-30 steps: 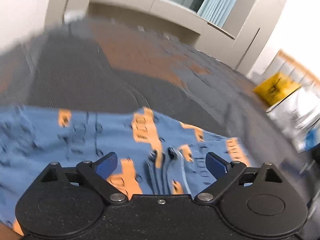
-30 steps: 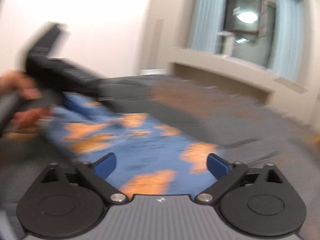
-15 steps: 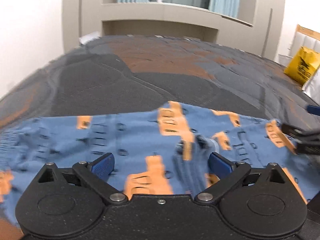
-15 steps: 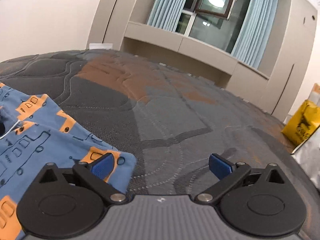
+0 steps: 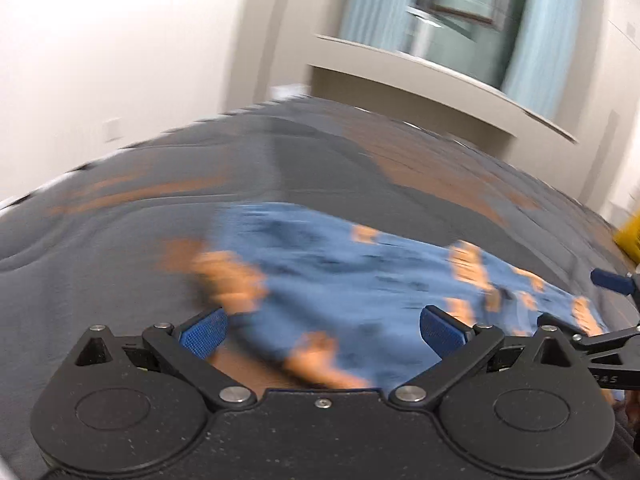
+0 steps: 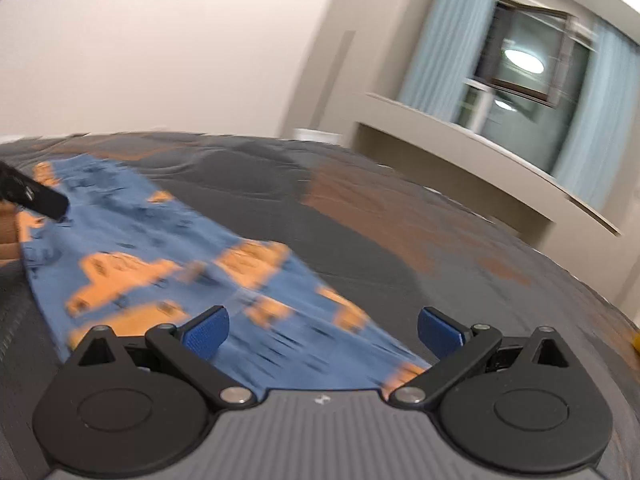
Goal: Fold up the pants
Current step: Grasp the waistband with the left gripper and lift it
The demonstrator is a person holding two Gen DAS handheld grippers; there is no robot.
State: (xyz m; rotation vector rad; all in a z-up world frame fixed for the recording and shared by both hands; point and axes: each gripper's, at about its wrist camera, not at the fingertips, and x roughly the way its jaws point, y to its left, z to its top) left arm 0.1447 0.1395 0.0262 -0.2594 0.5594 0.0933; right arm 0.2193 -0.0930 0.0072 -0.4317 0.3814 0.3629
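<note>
Both jaws gape wide on the left hand-held gripper (image 5: 323, 330) and the right hand-held gripper (image 6: 323, 328), empty above blue pants (image 5: 360, 276) lying flat on the bed (image 5: 120, 248). Pinch matching near edges squarely before lifting, so layers fold evenly.

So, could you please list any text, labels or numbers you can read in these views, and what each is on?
"34S" (partly cut off): on the right gripper, seen at the left view's edge.
Small logo mark on the right gripper's grey body: not legible.
Pants print: blurred, no readable words.
</note>
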